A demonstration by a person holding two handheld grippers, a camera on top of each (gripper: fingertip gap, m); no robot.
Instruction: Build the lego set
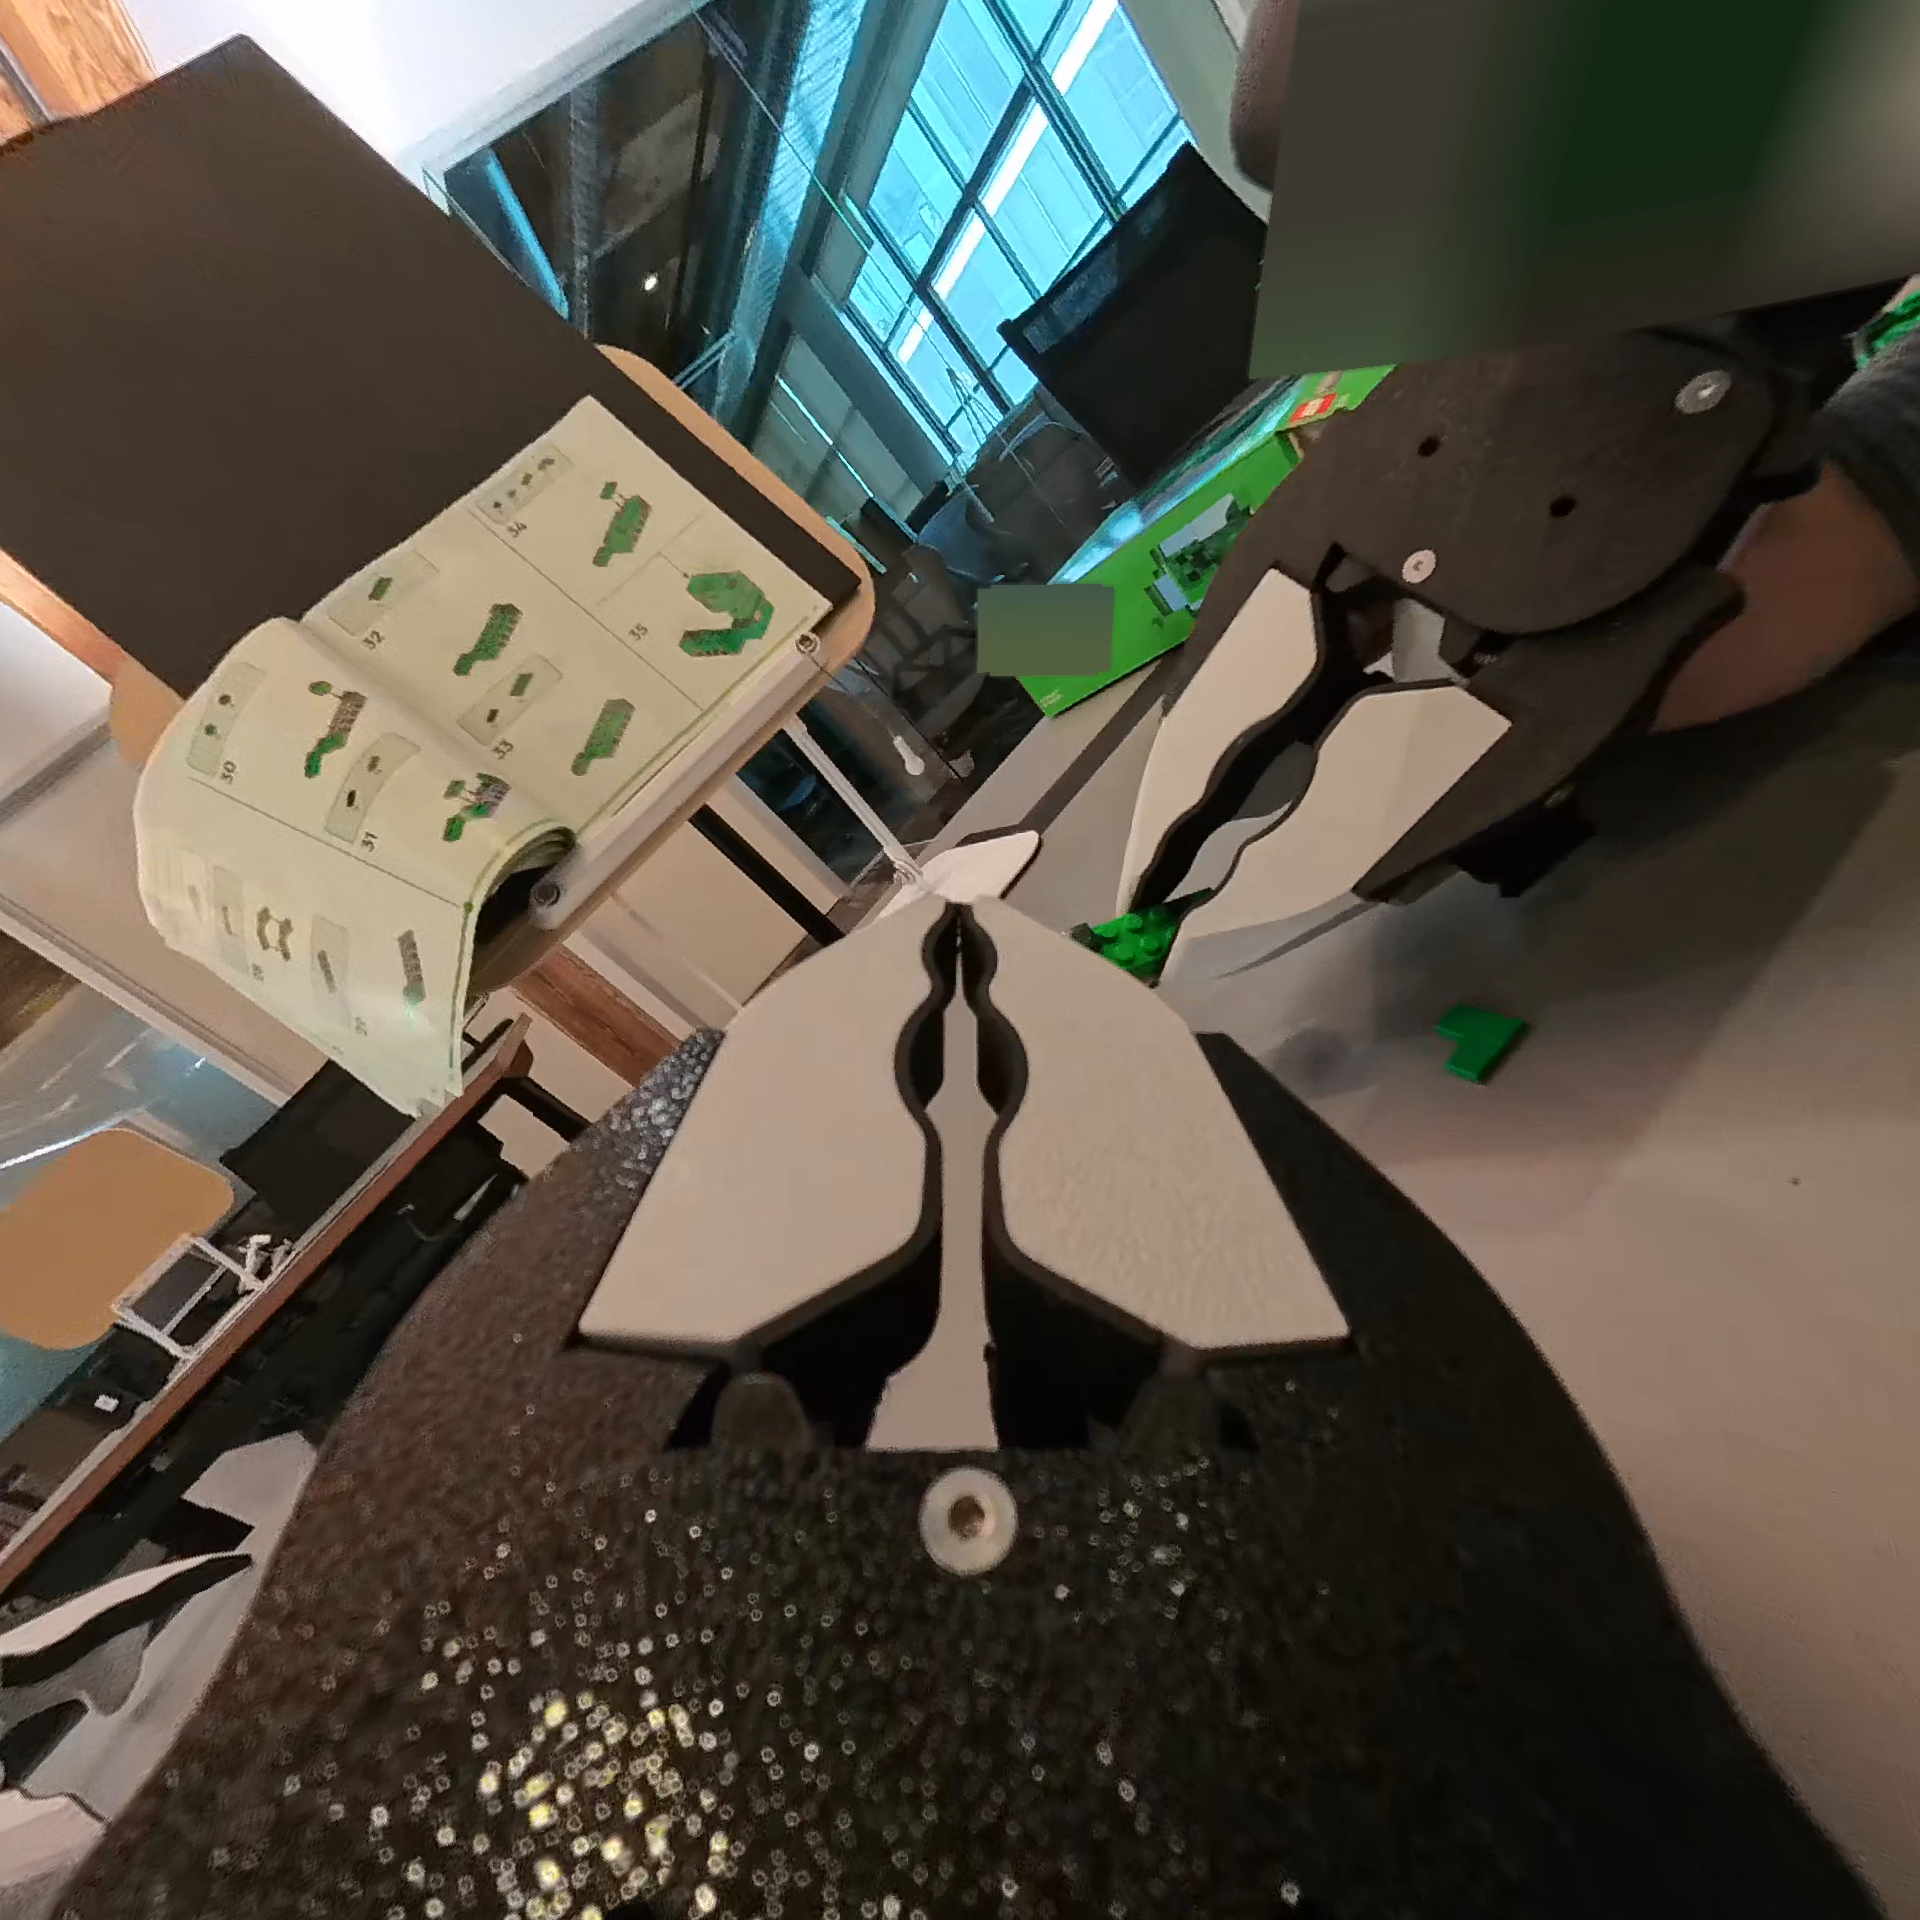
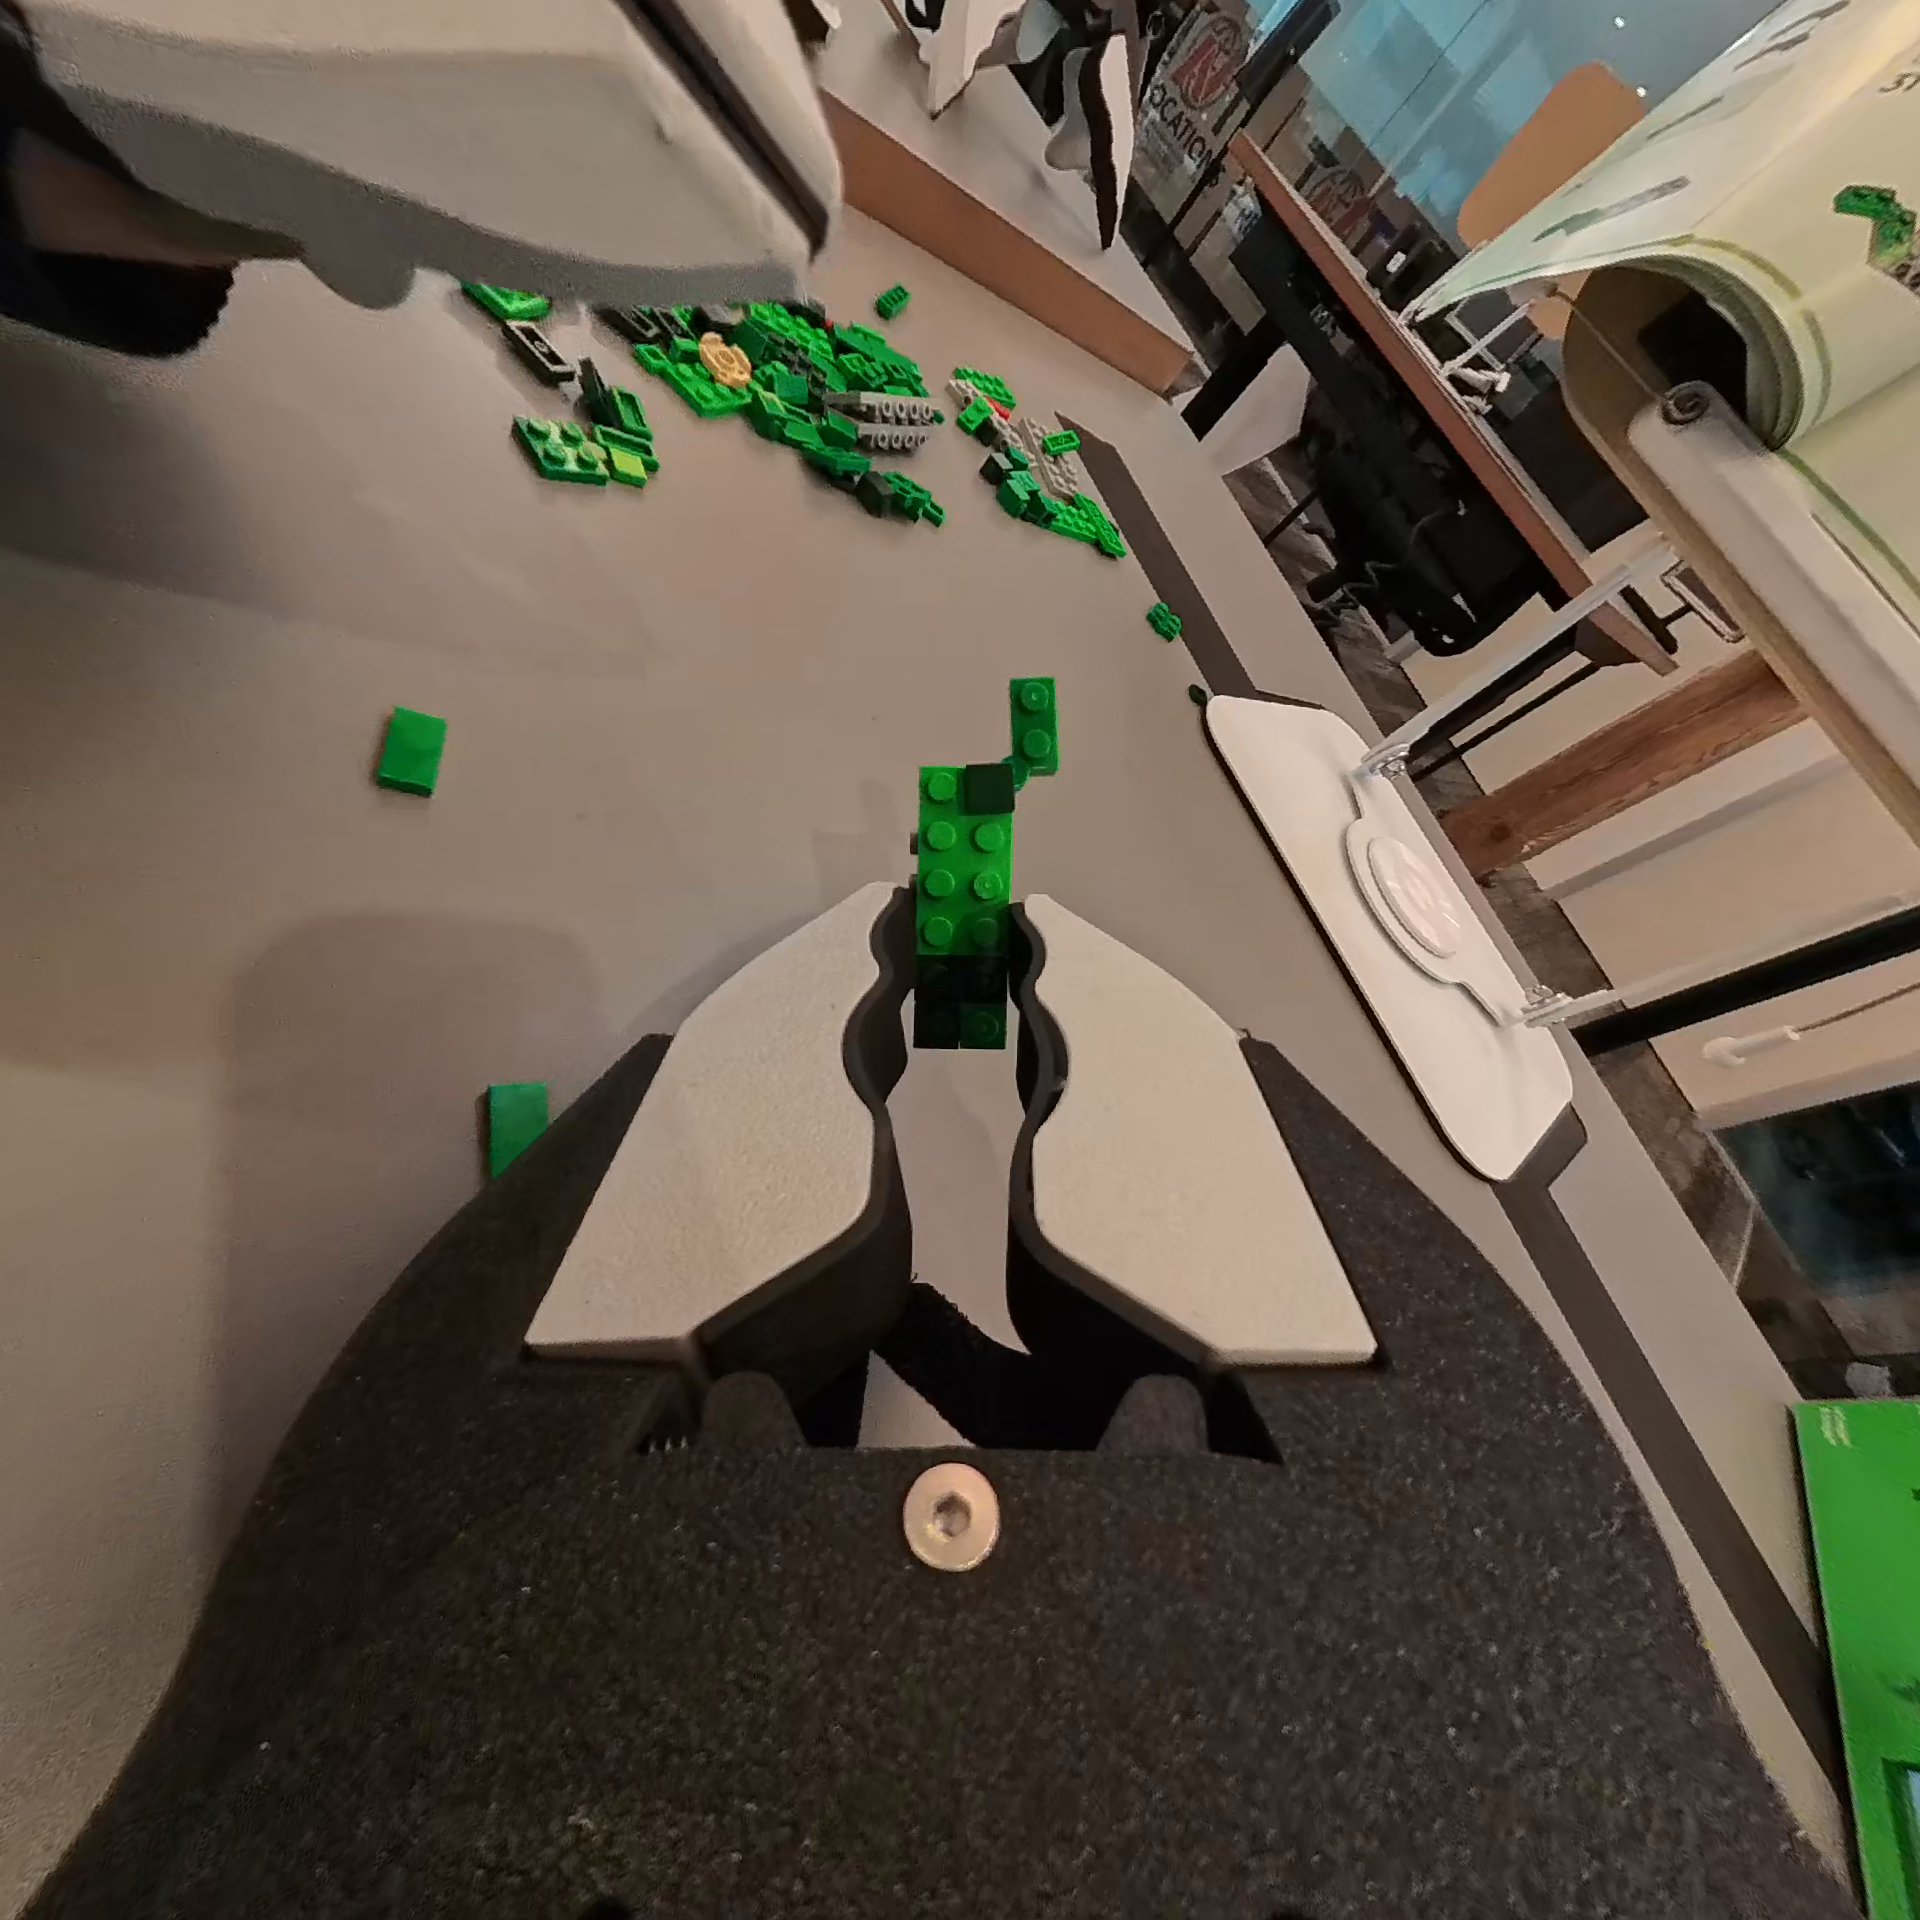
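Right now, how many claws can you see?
2. The left claw is closed and empty, pointing toward the booklet. The right claw is squeezing a green brick strip. None seem hidden.

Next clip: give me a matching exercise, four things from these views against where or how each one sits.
Things:
1. green assembly
2. instruction booklet
3. left tongs
4. loose brick pile

States:
A. shut, holding nothing
B. open on a tilted stand
C. clamped in the right tongs
D. scattered on the grey table, far side

Pairs: 1-C, 2-B, 3-A, 4-D
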